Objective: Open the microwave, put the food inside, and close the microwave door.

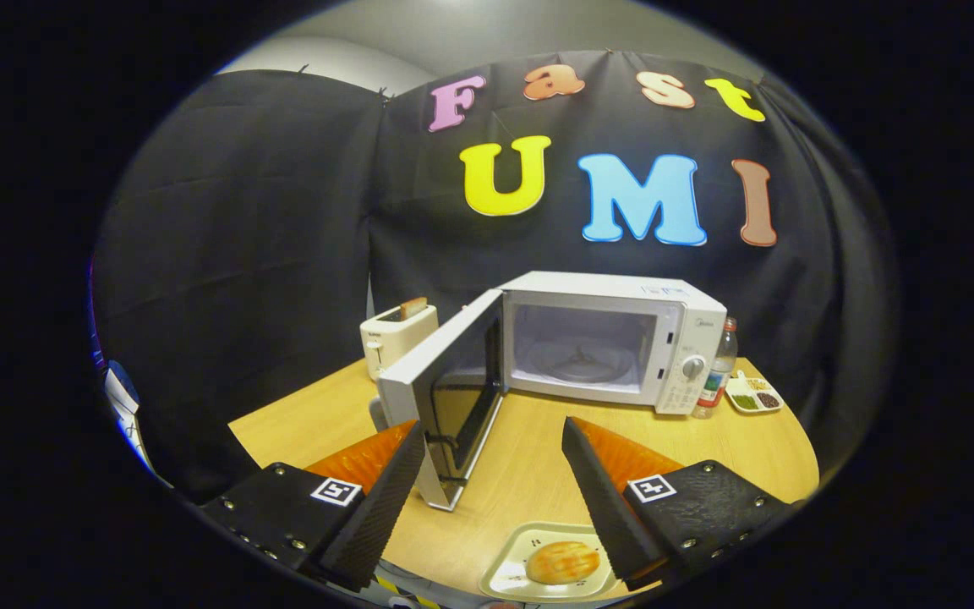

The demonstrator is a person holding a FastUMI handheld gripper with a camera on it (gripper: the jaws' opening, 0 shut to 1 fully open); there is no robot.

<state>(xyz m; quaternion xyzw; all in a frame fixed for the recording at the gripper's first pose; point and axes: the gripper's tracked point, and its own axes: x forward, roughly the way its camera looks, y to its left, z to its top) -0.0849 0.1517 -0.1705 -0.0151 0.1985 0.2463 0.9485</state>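
Tool [494, 436] agape; tray [511, 554] half-hidden.

We saw a white microwave [614, 338] whose open door [453, 397] was white at the frame with a dark, almost black window, and whose cavity looked pale grey. The table [529, 457] under it was a light yellowish wood. The gripper [494, 440] had black ribbed fingers [385, 499] with orange sides, set wide apart, and black bodies carrying small white squares with black marks. Between the fingers lay a golden-brown bun [563, 562] on a cream tray [508, 575]. The toaster [396, 337] was cream, with a tan slice in it. Beside the microwave stood a clear bottle [719, 368] with a red and green label, and a white dish [753, 396] held green, yellow and dark brown portions.
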